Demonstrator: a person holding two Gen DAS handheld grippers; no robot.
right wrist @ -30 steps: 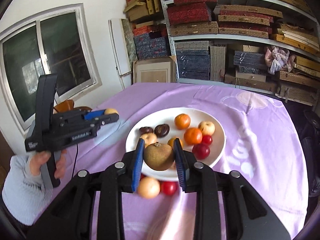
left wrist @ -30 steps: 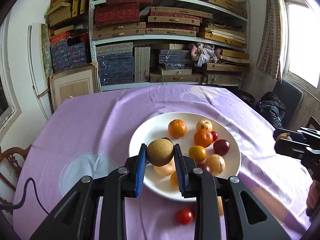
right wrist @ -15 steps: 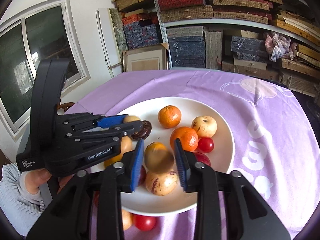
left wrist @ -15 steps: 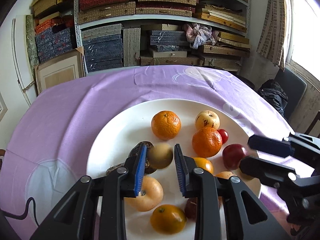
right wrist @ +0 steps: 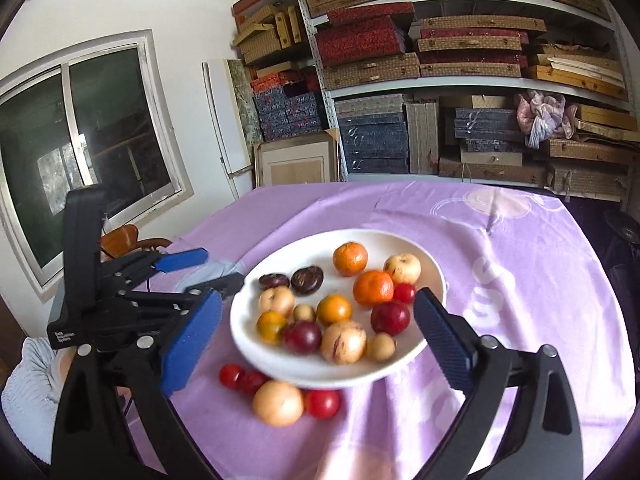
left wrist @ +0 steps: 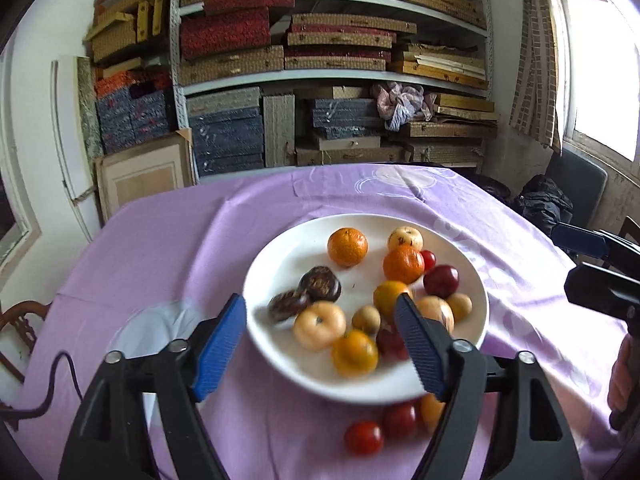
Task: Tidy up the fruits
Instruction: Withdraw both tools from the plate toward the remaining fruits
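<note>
A white plate (left wrist: 280, 252) (right wrist: 428, 276) on the purple cloth holds several fruits: oranges (left wrist: 347, 246) (right wrist: 350, 258), dark plums (right wrist: 390, 317), dark brown fruits (left wrist: 320, 283). A small brown fruit (left wrist: 366, 319) (right wrist: 304, 313) lies loose near the plate's front, another (left wrist: 459, 306) (right wrist: 380, 346) at its right front. My left gripper (left wrist: 320, 308) hovers over the plate's near edge, its jaws opening, gripping nothing. My right gripper (right wrist: 319, 300) does the same, jaws opening and empty. Cherry tomatoes (left wrist: 363, 437) (right wrist: 231, 375) and a peach-coloured fruit (right wrist: 277, 403) lie on the cloth before the plate.
Shelves of stacked boxes (left wrist: 340, 60) fill the wall behind the round table. A wooden chair (right wrist: 124, 236) and a window (right wrist: 80, 140) stand at the left. A dark cable (left wrist: 60, 380) runs over the cloth's left edge. A person's sleeve (right wrist: 24, 392) shows under the left gripper.
Both grippers were shut on small brown fruits, carried them over the plate and let go. Both fruits now lie on the plate, and both grippers have drawn back with jaws wide.
</note>
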